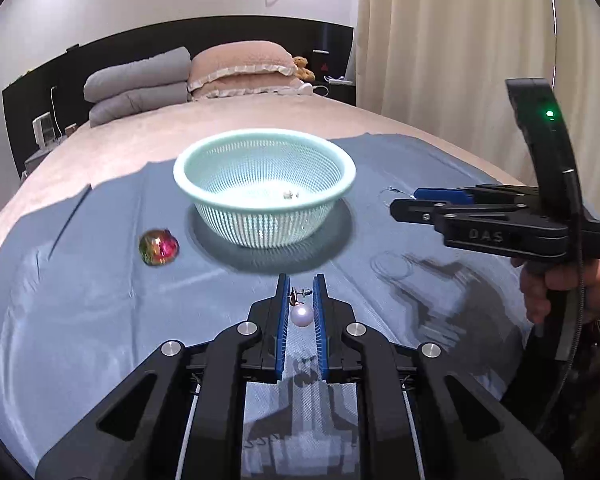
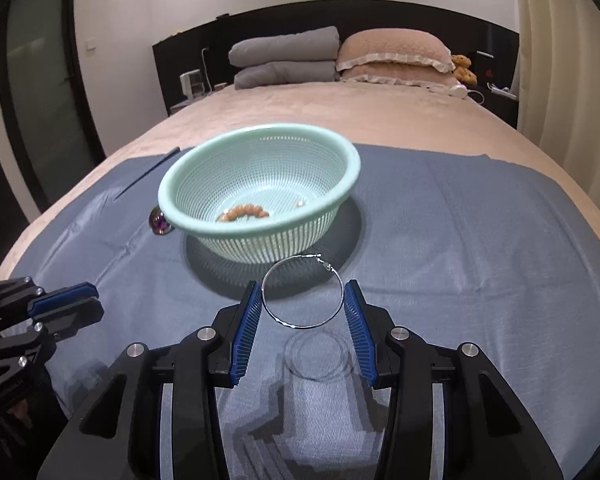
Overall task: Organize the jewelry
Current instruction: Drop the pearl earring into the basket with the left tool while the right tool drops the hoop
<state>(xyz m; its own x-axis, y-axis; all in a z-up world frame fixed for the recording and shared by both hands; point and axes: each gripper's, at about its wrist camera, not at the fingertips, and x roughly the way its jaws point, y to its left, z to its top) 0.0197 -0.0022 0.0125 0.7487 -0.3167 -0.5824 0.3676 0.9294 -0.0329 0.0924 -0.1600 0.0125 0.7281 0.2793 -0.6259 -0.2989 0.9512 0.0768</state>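
A mint green mesh basket [image 1: 188, 176] [image 2: 168, 208] stands on a blue cloth [image 1: 100, 312] [image 2: 480, 248] on the bed. It holds a beaded amber bracelet [image 2: 242, 213] and a small metal piece [image 1: 290, 195]. My left gripper [image 1: 301, 285] is shut on a pearl earring [image 1: 301, 315], held above the cloth in front of the basket. My right gripper [image 2: 303, 293] [image 1: 410, 202] is shut on a thin silver hoop earring [image 2: 284, 322], held above the cloth near the basket's front. An iridescent gem [image 1: 159, 247] [image 2: 159, 222] lies left of the basket.
A thin dark stick [image 1: 70, 220] [image 2: 148, 174] lies on the cloth's far left edge. Grey and pink pillows [image 1: 140, 84] [image 2: 392, 56] sit at the headboard. A curtain [image 1: 460, 40] hangs on the right.
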